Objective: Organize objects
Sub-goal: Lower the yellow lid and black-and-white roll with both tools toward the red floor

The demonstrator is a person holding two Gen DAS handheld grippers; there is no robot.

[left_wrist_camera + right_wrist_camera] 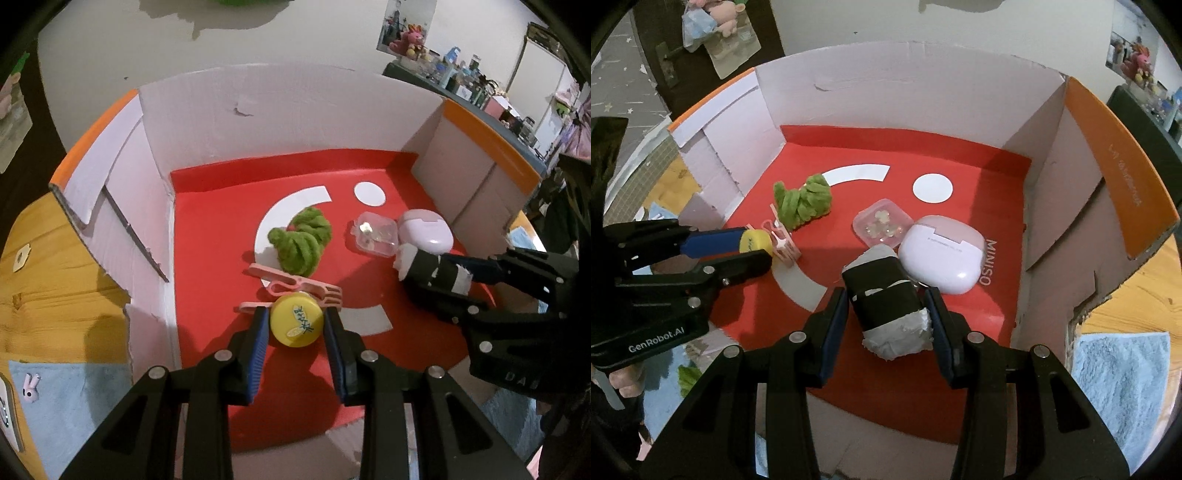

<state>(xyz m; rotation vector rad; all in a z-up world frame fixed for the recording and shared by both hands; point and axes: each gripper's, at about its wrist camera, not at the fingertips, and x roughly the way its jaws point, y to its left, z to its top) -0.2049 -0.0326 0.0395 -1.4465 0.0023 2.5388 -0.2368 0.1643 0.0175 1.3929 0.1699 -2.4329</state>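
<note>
Both grippers tilt steeply down into the cardboard box. The left gripper clamps a yellow cap above the pink clips; the right gripper clamps a black taped block beside the white earbud case.

One yellow cap, one black taped block, one green fuzzy bundle, two small cases beyond the grippers: clear, lilac.

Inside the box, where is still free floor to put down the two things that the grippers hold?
Free: the red floor along the back wall, around the white dot, and the near strip below the black block. Crowded: the middle band, from green chenille bundle and pink clips to clear case and lilac case.
</note>
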